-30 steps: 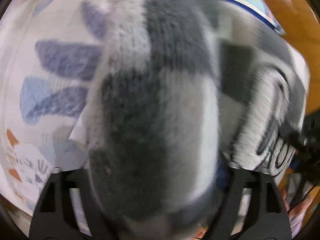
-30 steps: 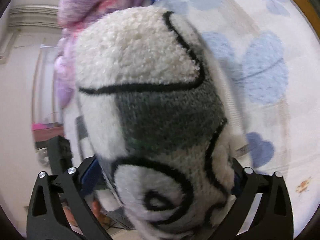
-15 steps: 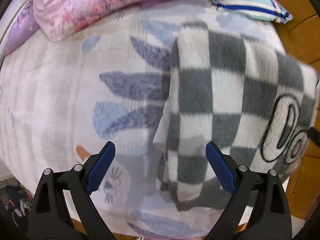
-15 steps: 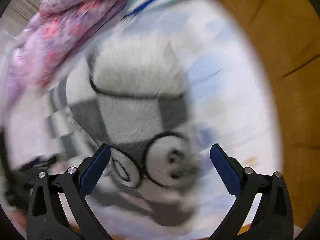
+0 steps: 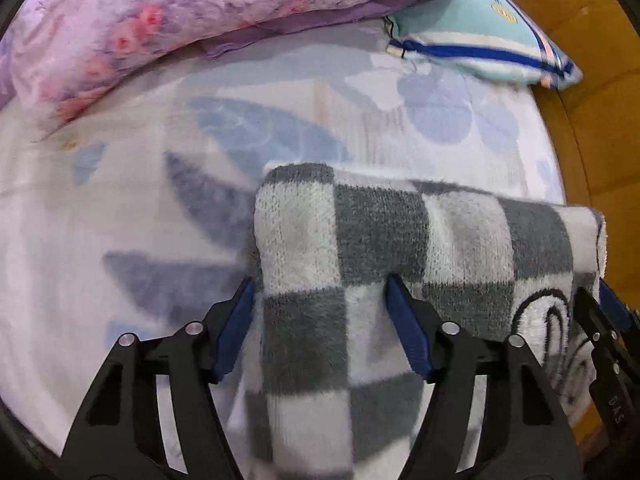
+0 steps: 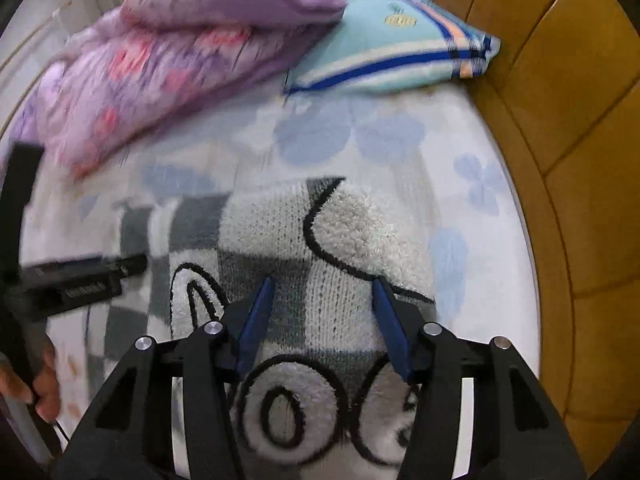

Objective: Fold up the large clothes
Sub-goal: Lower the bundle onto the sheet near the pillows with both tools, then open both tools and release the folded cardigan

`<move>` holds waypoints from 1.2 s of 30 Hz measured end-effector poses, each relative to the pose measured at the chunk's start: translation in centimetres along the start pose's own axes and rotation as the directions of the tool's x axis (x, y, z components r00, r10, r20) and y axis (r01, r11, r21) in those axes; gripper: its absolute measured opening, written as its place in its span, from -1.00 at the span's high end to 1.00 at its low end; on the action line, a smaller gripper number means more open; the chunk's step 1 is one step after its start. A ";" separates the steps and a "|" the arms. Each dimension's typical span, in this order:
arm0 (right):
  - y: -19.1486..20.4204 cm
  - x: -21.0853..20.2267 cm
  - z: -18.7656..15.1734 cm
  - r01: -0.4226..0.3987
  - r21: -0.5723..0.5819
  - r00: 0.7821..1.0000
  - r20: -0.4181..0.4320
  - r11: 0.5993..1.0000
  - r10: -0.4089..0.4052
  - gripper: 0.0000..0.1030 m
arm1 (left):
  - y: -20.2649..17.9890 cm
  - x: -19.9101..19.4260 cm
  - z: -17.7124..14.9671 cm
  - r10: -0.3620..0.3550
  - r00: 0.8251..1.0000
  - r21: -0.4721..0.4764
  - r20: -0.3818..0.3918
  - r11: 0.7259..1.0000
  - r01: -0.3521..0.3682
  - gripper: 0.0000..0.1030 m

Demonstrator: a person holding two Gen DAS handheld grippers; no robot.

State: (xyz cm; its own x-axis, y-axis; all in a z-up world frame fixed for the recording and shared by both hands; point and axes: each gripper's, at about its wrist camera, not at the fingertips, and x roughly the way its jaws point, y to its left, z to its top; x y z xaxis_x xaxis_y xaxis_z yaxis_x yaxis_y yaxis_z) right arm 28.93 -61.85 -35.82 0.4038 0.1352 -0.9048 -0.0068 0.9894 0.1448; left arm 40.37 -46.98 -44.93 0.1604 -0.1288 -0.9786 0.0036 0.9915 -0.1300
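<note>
A grey-and-white checked fleece garment (image 5: 380,232) with black outline drawings lies folded into a thick band on the bed sheet (image 5: 120,200). My left gripper (image 5: 320,316) points down over the band's left end. Its jaws are closing with the cloth between the blue pads, which do not visibly squeeze it. My right gripper (image 6: 322,316) stands over the garment (image 6: 352,224) at its drawn end, jaws also closing astride the cloth. Each gripper shows in the other's view: the right gripper (image 5: 604,320) at the band's right end, the left gripper (image 6: 80,280) at far left.
A purple floral quilt (image 5: 180,12) is heaped along the far side of the bed. A teal pillow with blue stripes (image 5: 480,40) lies at the far right corner. A wooden headboard (image 6: 560,120) bounds the right edge. A person's hand (image 6: 40,384) holds the left gripper.
A second ago the fleece filled both views between wide jaws. Half a second ago both grippers stood wide above the laid-down garment. Now both sets of jaws have narrowed astride it.
</note>
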 end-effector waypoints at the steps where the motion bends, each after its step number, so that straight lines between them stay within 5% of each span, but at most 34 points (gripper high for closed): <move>1: -0.4 1.2 1.1 0.004 0.007 1.000 0.005 1.000 -0.004 0.00 | 0.0 0.4 0.8 -0.010 1.000 -0.010 0.012 1.000 0.010 -0.34; 6: -0.1 4.7 4.0 0.008 0.018 1.000 -0.016 1.000 -0.008 -0.02 | -0.4 -0.9 1.9 0.028 0.999 0.010 0.038 1.000 -0.028 -0.32; 12: -1.4 4.5 2.8 -0.093 0.078 0.995 -0.028 0.993 0.095 -0.05 | -1.4 -6.6 -5.7 0.020 1.000 0.110 0.013 0.994 -0.022 -0.30; 18: -0.6 -2.7 -3.4 -0.025 0.055 0.987 -0.155 0.998 0.033 -0.06 | -1.8 -4.8 -14.8 0.081 0.987 0.104 -0.139 0.992 -0.066 -0.30; 22: 0.7 -1.1 -8.5 0.029 0.022 0.964 -0.264 0.999 -0.022 -0.06 | -0.4 -2.9 -16.1 0.046 0.990 0.031 -0.134 0.999 -0.042 -0.28; 27: 0.8 2.1 -9.7 0.084 0.057 0.970 -0.234 0.995 -0.069 -0.35 | -0.5 -1.1 -15.4 0.032 0.990 0.063 -0.135 0.998 -0.023 -0.33; 33: 1.5 -4.5 -9.3 0.007 0.087 0.988 -0.153 0.996 0.007 -0.67 | -0.4 -6.3 -16.4 0.037 0.995 0.098 -0.091 0.995 -0.028 -0.36; 36: 1.4 -8.9 -9.5 -0.036 0.087 0.995 -0.092 0.996 0.044 -0.77 | 0.0 -10.5 -16.8 0.064 0.997 0.113 -0.048 0.992 -0.058 -0.66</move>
State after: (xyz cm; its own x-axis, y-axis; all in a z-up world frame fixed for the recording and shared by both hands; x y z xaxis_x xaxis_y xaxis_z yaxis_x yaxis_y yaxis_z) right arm 16.60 -61.13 -31.36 0.3174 0.1831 -0.9305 0.0581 0.9756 0.2118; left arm 22.07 -45.93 -37.30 0.1124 -0.0662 -0.9915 0.1056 0.9929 -0.0543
